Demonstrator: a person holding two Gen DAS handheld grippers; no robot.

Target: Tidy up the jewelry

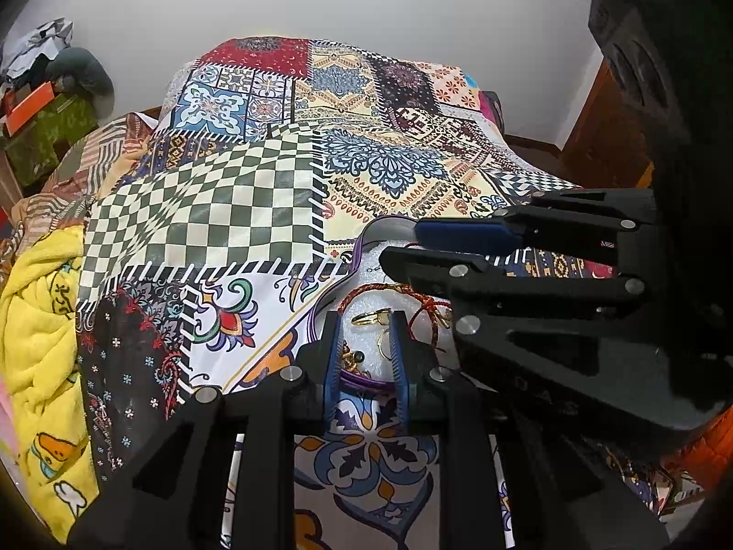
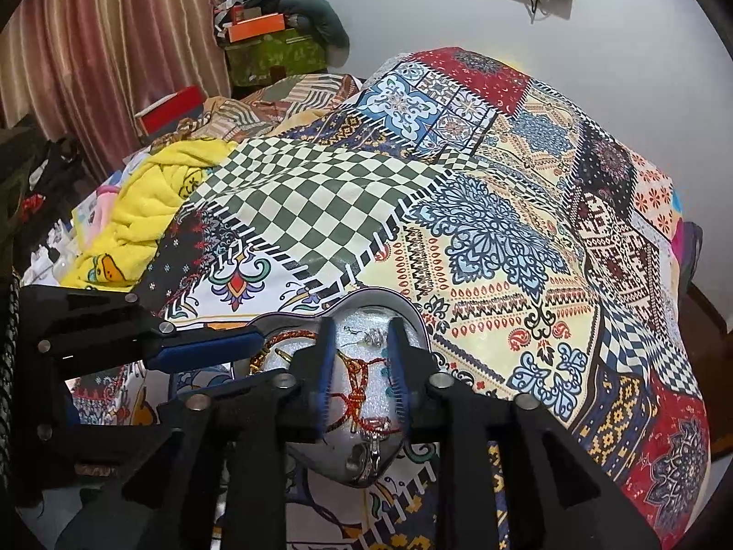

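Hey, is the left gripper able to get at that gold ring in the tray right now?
Probably yes. The left gripper is open with the gold ring just ahead between its jaws, nothing covering it; the right gripper hovers further back.

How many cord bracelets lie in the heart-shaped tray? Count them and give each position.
2. A red-and-gold braided cord bracelet lies by the left rim of the silver heart-shaped tray. A thin red knotted cord bracelet lies mid-tray, between the right gripper's fingers. More may be hidden beneath it.

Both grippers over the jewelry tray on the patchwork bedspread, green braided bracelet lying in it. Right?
Nearly. The braided bracelet is red, not green, as the right wrist view shows. Both grippers, left and right, are over the tray on the patchwork bedspread.
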